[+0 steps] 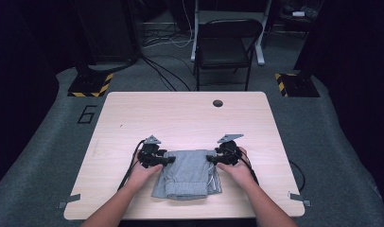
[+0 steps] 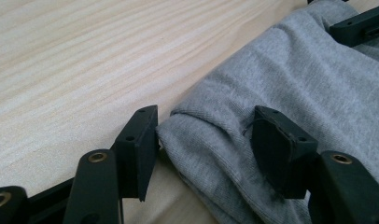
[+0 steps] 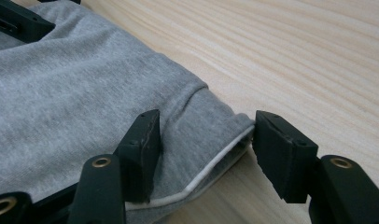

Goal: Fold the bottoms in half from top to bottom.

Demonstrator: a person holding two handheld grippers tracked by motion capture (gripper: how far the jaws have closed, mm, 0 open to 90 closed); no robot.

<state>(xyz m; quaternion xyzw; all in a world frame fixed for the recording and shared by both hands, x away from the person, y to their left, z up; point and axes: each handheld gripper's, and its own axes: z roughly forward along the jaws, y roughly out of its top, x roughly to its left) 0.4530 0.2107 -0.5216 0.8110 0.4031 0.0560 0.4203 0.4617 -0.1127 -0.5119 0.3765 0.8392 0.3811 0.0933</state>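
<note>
1. Garment position: the folded grey garment (image 1: 187, 174) lies flat on the desk (image 1: 190, 116), toward the near edge and about centred between the two hands; its long axis runs from the near edge toward the far one.
2. Left hand-held gripper (image 1: 170, 160): it sits at the garment's far-left corner and points inward. Its jaws stand apart, one on the bare wood just beside the fold and the other over the cloth, so the corner lies between them unpressed, as the left gripper view (image 2: 204, 140) shows.
3. Right hand-held gripper (image 1: 210, 159): it mirrors the left at the far-right corner. Its jaws are apart, and the layered edge with a pale trim line (image 3: 211, 170) sits loose between them.
4. Nearness: both hands are equally close, each at its own corner, so neither has the advantage.
5. Room: the far half of the desk is bare wood, open up to the round cable hole (image 1: 217, 103). The near edge lies just below the garment, so I judge any spreading or sliding should go away from the person.
</note>
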